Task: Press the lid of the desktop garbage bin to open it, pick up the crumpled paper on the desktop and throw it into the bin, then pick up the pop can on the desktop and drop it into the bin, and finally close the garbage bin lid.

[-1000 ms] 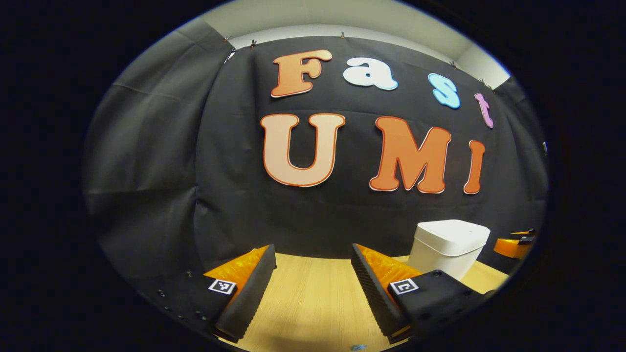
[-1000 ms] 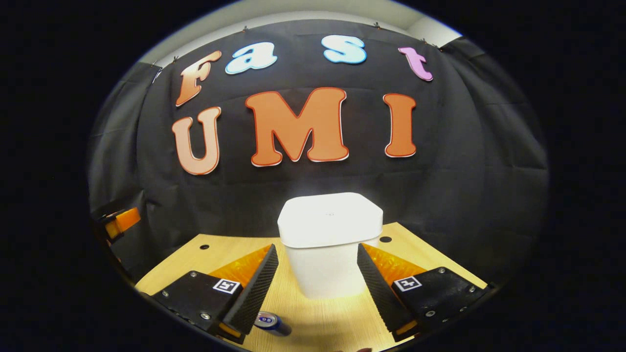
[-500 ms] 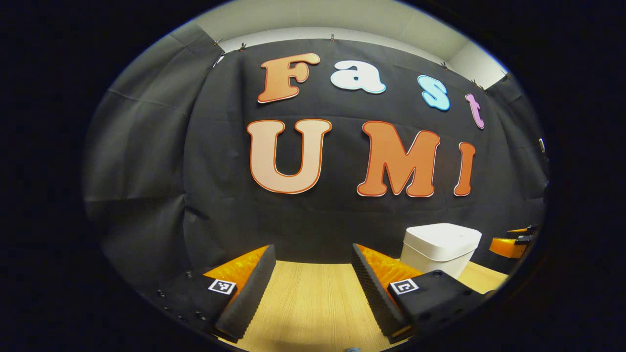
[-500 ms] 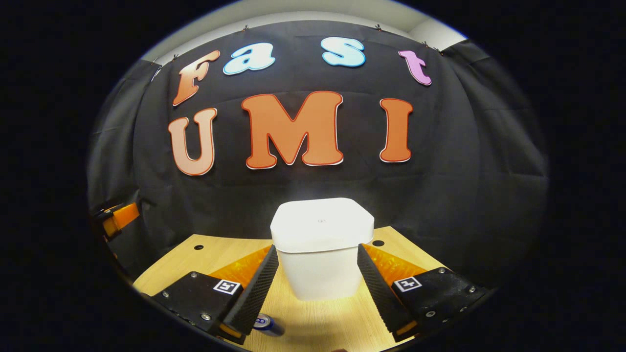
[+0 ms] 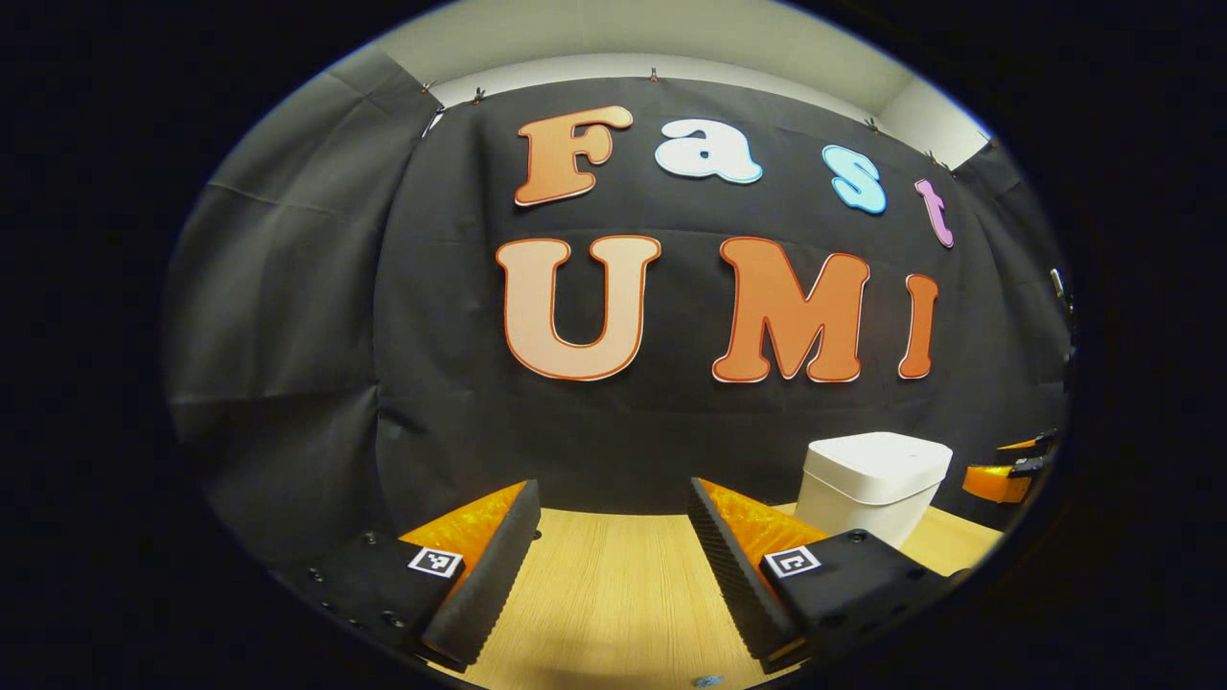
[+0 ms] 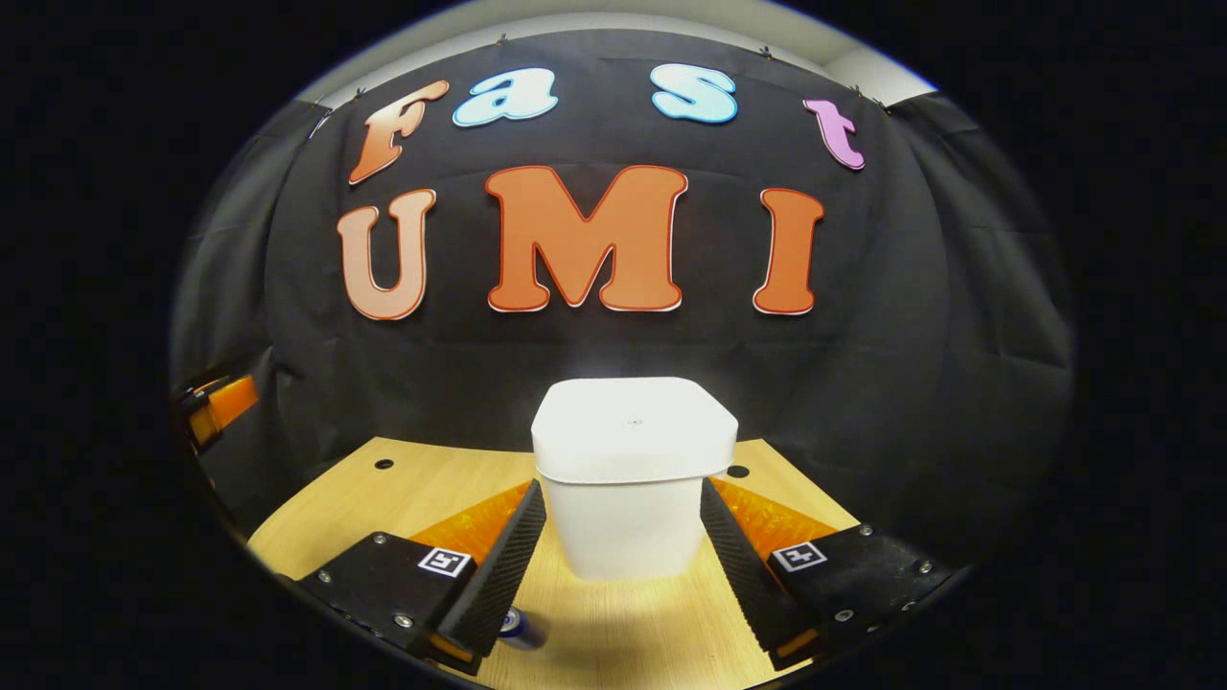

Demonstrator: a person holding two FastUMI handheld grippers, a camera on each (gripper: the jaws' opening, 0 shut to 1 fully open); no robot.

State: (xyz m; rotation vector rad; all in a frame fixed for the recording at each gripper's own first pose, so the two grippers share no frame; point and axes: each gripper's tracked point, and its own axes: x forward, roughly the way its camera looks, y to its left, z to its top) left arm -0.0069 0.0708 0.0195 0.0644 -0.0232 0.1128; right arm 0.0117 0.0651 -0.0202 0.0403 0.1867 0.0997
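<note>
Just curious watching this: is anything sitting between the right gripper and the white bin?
No. In the right gripper view, only bare wooden table lies between the right gripper and the bin.

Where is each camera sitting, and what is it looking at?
Left gripper view: rides the left gripper, facing the wall across the table; its two open fingers show below, bin off to the right.
Right gripper view: rides the right gripper, facing the bin straight on; its open fingers show below, can beside one.
Shared: bin, table, wall.

Hand-held gripper point(image 5: 613, 551) agape over wooden table point(image 5: 613, 594), closed white bin point(image 5: 872, 479) right
</note>
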